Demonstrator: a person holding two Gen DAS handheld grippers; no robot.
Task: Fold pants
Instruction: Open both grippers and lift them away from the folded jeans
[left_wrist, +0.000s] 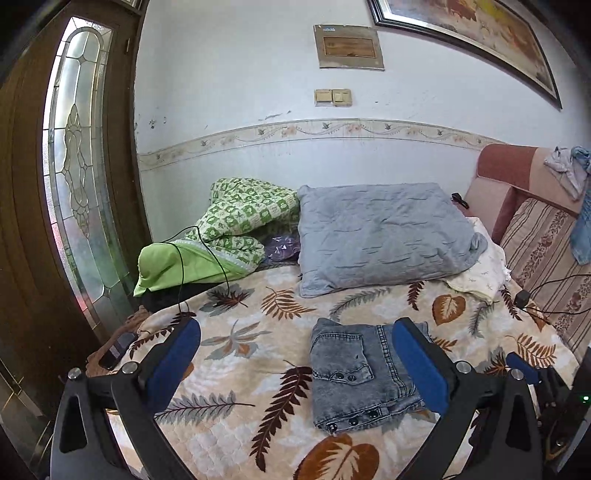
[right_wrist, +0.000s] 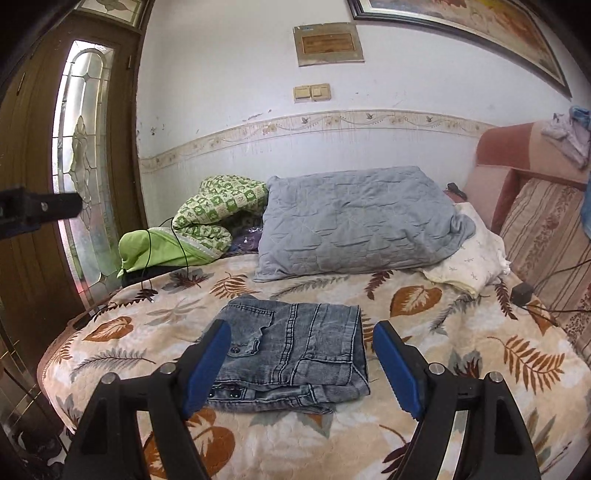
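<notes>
Grey-blue denim pants lie folded into a compact rectangle on the leaf-print bedspread. In the left wrist view my left gripper is open and empty, above the bed, with the pants just inside its right finger. In the right wrist view the pants lie between and just beyond the blue pads of my right gripper, which is open and empty above them. Part of the right gripper shows at the left view's right edge, and part of the left gripper at the right view's left edge.
A grey pillow, a green patterned quilt and a white cloth lie at the head of the bed. A black cable trails over the quilt. A charger lies at right. A wooden door stands left, a padded headboard right.
</notes>
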